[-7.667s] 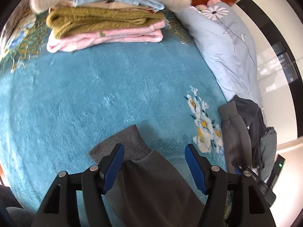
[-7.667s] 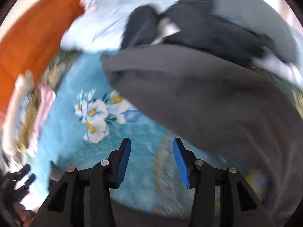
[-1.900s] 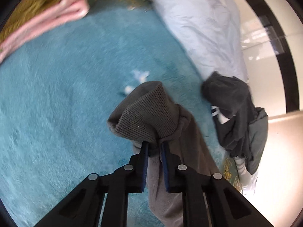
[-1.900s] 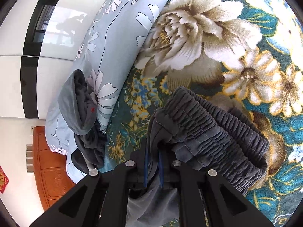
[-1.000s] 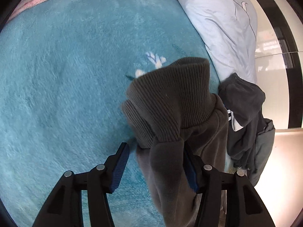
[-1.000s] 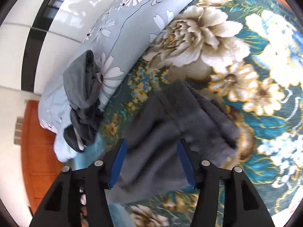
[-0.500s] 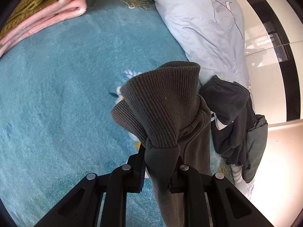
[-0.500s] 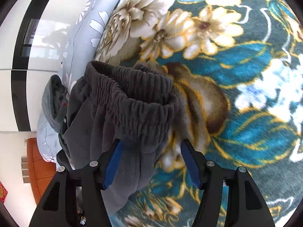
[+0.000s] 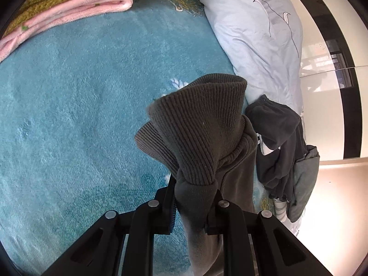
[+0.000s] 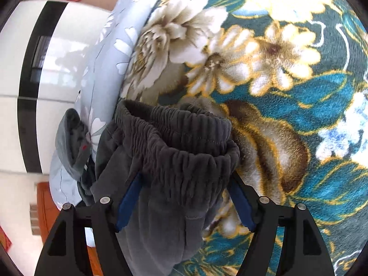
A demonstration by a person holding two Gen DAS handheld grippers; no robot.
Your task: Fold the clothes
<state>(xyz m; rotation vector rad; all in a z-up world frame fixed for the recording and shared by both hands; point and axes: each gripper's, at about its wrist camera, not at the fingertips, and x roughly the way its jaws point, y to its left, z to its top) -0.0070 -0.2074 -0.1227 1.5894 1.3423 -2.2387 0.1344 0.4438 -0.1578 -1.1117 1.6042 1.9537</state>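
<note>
Grey sweatpants are held at one end. In the left wrist view their ribbed ankle cuff point(image 9: 195, 126) stands bunched above my left gripper point(image 9: 194, 197), which is shut on the leg fabric just below it, lifted over the teal blanket point(image 9: 80, 115). In the right wrist view the elastic waistband point(image 10: 179, 142) lies on the flowered blanket point(image 10: 287, 73) between the blue pads point(image 10: 127, 203) of my right gripper point(image 10: 185, 204). That gripper is open, its fingers wide on either side of the cloth.
A stack of folded pink and olive clothes point(image 9: 69, 9) lies at the far left. A pale blue flowered duvet point(image 9: 253, 23) runs along the bed's far side. A heap of dark grey clothes point(image 9: 280, 142) rests against it. White wardrobe doors point(image 10: 57, 57) stand behind.
My left gripper, open a second ago, has shut on the leg below the cuff and holds it raised. My right gripper stays open and has moved closer around the waistband.
</note>
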